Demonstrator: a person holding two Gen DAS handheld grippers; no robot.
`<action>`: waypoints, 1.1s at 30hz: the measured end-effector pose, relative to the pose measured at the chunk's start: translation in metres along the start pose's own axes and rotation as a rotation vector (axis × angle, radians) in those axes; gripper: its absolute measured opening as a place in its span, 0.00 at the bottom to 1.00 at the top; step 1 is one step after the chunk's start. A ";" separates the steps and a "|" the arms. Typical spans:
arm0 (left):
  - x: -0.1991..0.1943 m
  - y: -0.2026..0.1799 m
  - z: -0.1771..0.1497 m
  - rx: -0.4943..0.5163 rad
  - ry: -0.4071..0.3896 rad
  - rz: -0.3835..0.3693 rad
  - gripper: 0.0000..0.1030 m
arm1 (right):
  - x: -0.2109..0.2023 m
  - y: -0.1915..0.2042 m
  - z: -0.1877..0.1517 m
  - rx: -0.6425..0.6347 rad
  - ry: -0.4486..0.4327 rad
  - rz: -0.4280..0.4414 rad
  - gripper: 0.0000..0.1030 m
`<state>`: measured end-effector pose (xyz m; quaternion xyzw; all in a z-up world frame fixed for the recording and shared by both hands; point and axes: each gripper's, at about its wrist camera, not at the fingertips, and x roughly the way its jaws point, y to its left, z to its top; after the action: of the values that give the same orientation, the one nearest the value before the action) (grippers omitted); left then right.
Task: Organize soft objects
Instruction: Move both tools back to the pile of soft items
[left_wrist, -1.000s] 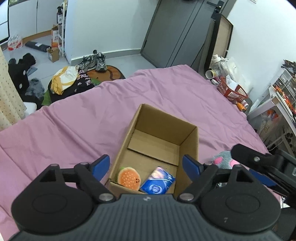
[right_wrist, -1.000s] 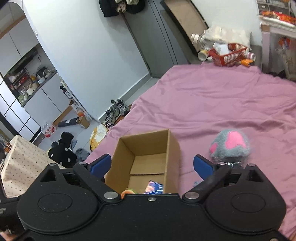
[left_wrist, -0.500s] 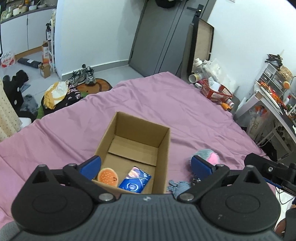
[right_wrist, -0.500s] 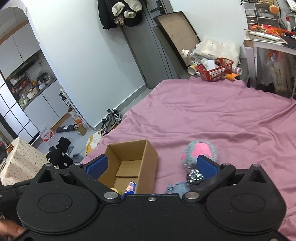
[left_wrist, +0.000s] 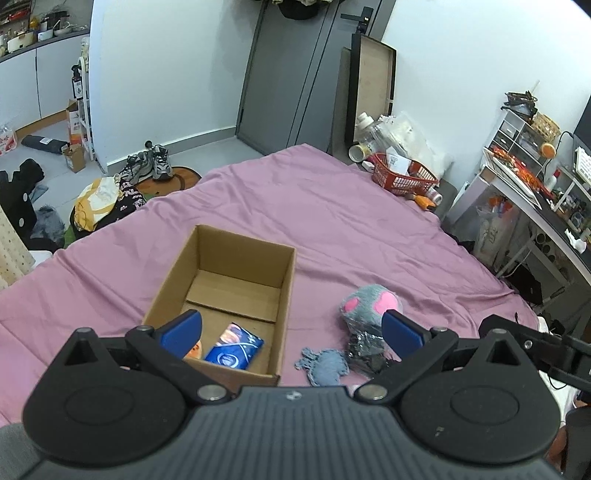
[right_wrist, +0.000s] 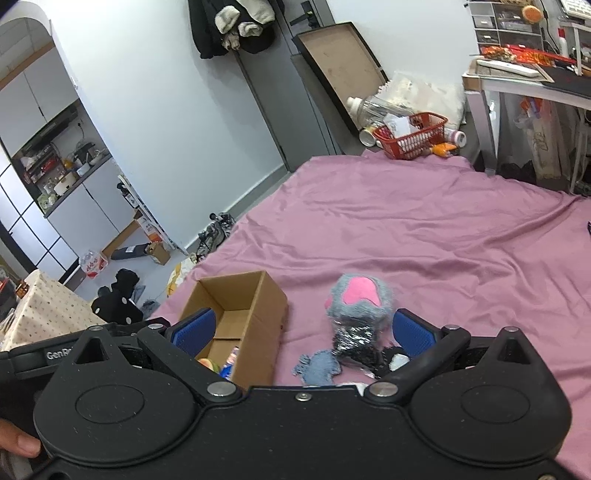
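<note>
An open cardboard box (left_wrist: 236, 273) (right_wrist: 255, 302) sits on the purple bed sheet. Inside it lie a blue packet (left_wrist: 233, 346) and an orange round plush (left_wrist: 192, 350), partly hidden by my left finger. To the box's right lie a grey plush paw with pink pads (left_wrist: 369, 306) (right_wrist: 356, 299), a black crinkly item (left_wrist: 365, 349) (right_wrist: 354, 341) and a small blue knitted piece (left_wrist: 325, 365) (right_wrist: 317, 366). My left gripper (left_wrist: 291, 330) is open and empty, raised above the box's near right corner. My right gripper (right_wrist: 303, 330) is open and empty, above the loose items.
The purple sheet (left_wrist: 332, 221) stretches far behind the box. A red basket (left_wrist: 402, 179) and bottles stand at the bed's far edge. A desk with clutter (left_wrist: 535, 192) is at the right. Shoes and clothes (left_wrist: 147, 168) lie on the floor at the left.
Both grippers have pulled back and up from the box. The left view has swung right, bringing the plush paw, black item and blue piece into view.
</note>
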<state>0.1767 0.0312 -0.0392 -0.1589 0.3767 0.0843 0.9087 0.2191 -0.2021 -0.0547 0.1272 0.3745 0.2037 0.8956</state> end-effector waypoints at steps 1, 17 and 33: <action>0.000 -0.003 -0.001 0.002 0.002 0.000 1.00 | 0.000 -0.004 -0.001 0.004 0.006 -0.002 1.00; 0.025 -0.048 -0.028 0.098 0.084 0.022 0.99 | 0.022 -0.066 -0.026 0.155 0.078 0.007 1.00; 0.081 -0.075 -0.063 0.058 0.161 -0.003 0.96 | 0.054 -0.119 -0.040 0.311 0.126 0.025 0.99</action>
<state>0.2120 -0.0581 -0.1219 -0.1394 0.4508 0.0589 0.8797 0.2569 -0.2791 -0.1608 0.2561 0.4555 0.1618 0.8371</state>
